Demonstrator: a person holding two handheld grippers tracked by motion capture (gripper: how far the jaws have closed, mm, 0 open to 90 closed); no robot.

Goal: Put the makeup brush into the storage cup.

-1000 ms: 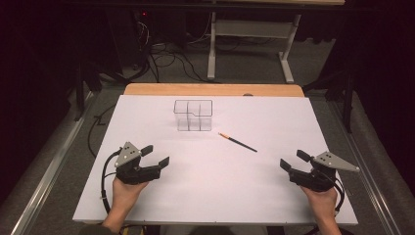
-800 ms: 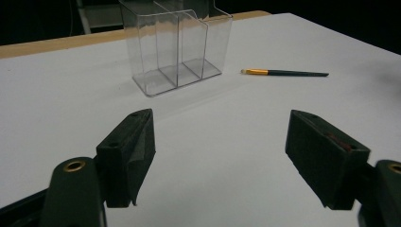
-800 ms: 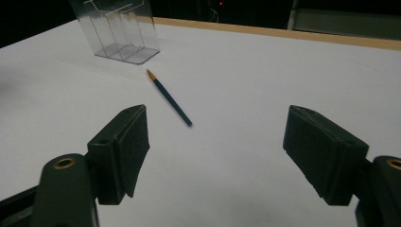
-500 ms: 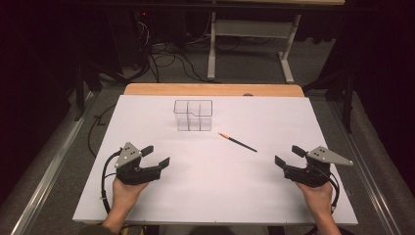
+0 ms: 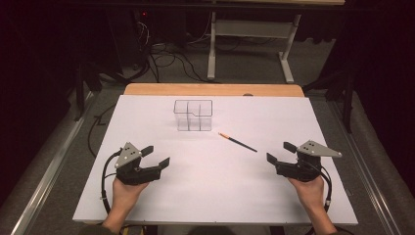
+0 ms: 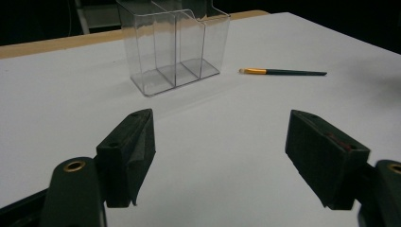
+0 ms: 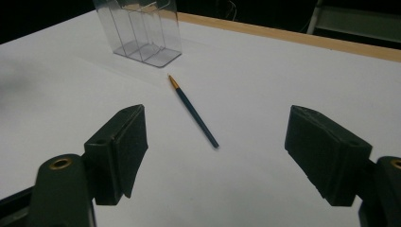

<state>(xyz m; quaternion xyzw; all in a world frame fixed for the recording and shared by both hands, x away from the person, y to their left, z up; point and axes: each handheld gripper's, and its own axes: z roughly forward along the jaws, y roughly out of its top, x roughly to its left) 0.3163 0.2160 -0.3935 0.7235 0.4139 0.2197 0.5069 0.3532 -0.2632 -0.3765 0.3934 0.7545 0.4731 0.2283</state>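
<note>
A clear plastic organiser (image 5: 194, 115) with several compartments stands upright on the white table top (image 5: 215, 196), towards the back. A thin dark-handled paintbrush (image 5: 238, 142) with a gold ferrule lies flat to its right. My left gripper (image 5: 157, 155) hovers open at the front left, with nothing between its jaws. At the front right my right gripper (image 5: 280, 152) is open and empty too, a short way from the brush's handle end. The organiser (image 6: 172, 45) and brush (image 6: 283, 72) lie ahead in the left gripper view. In the right gripper view the brush (image 7: 194, 111) lies ahead between the jaws.
The white sheet covers a wooden table whose edge (image 5: 210, 89) shows at the back. Behind it stand a grey metal frame (image 5: 249, 41) and loose cables (image 5: 161, 58) on the floor. A metal rail (image 5: 46, 171) runs along the left side.
My right gripper has moved left and a little forward, towards the paintbrush. The left gripper, the organiser and the brush have stayed put.
</note>
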